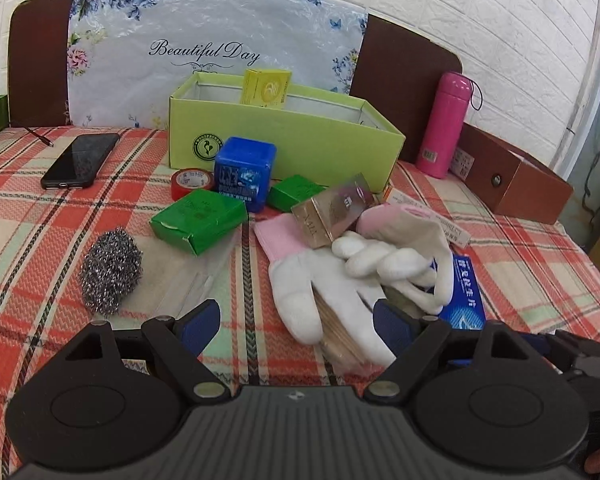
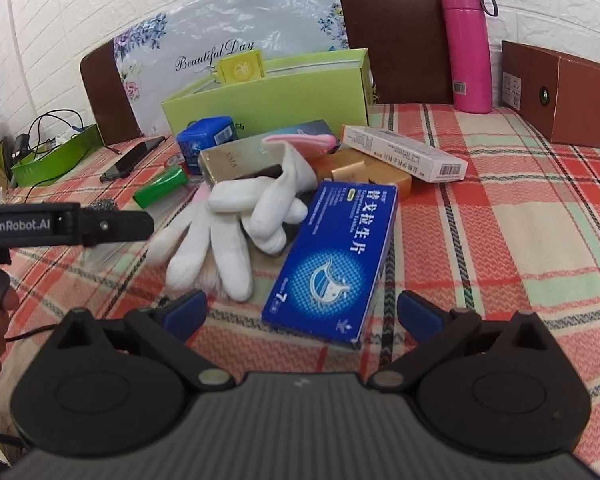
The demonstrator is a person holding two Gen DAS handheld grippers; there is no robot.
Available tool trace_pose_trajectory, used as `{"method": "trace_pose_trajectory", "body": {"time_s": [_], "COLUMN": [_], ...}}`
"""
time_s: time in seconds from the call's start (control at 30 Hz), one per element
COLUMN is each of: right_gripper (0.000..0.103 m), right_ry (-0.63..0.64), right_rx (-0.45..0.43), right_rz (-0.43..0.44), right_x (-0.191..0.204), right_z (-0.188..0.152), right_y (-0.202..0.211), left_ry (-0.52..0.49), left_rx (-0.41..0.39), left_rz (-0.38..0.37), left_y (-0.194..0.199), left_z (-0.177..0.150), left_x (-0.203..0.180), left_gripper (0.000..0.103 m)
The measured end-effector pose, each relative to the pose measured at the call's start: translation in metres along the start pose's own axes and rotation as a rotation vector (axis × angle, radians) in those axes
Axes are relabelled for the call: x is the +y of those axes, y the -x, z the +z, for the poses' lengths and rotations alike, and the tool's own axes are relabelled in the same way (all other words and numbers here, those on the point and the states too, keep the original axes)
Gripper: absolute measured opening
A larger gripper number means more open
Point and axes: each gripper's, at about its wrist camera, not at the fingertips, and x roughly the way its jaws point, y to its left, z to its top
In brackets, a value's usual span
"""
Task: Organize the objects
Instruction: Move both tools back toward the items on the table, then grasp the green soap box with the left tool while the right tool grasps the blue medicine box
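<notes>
A pile of small goods lies on the plaid cloth before a light green open box (image 1: 300, 140) with a yellow carton (image 1: 266, 88) in it. White gloves (image 1: 352, 280) with pink cuffs lie in the middle, a gold box (image 1: 332, 210) on them. My left gripper (image 1: 298, 326) is open, its fingers either side of a glove's fingers and a wooden stick bundle (image 1: 336, 332). My right gripper (image 2: 302, 312) is open just in front of a blue medicine box (image 2: 332, 260). Green packets (image 1: 198, 220), a blue cube tin (image 1: 244, 172), red tape (image 1: 190, 182) and a steel scourer (image 1: 110, 270) lie left.
A black phone (image 1: 80, 160) lies at the far left, a pink flask (image 1: 446, 124) and a brown box (image 1: 512, 176) at the right. A white carton (image 2: 404, 152) and gold boxes (image 2: 364, 172) sit behind the blue box. A floral board (image 1: 220, 52) leans on the wall.
</notes>
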Motion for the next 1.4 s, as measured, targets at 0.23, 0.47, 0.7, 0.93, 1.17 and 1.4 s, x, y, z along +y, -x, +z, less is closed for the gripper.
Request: {"method": "trace_pose_trajectory", "body": {"time_s": [0.23, 0.47, 0.7, 0.93, 1.17, 1.4], "right_gripper": [0.103, 0.103, 0.103, 0.1, 0.087, 0.069], "right_ry": [-0.067, -0.096, -0.087, -0.086, -0.069, -0.019], "right_rx": [0.0, 0.01, 0.021, 0.017, 0.023, 0.025], "right_rz": [-0.061, -0.076, -0.077, -0.077, -0.1, -0.125], "right_x": [-0.008, -0.013, -0.011, -0.013, -0.012, -0.001], "right_z": [0.002, 0.0, 0.002, 0.009, 0.016, 0.019], "right_y": [-0.003, -0.005, -0.01, -0.02, -0.028, -0.038], "left_ry": [-0.002, -0.095, -0.107, -0.05, -0.065, -0.132], "left_rx": [-0.046, -0.068, 0.092, 0.122, 0.1, 0.033], "left_rz": [0.068, 0.068, 0.013, 0.036, 0.065, 0.05], "left_y": [0.001, -0.033, -0.089, -0.106, -0.081, -0.03], "left_z": [0.016, 0.056, 0.072, 0.073, 0.071, 0.059], "left_x": [0.016, 0.042, 0.07, 0.077, 0.06, 0.019], "left_gripper": [0.087, 0.087, 0.087, 0.086, 0.084, 0.085]}}
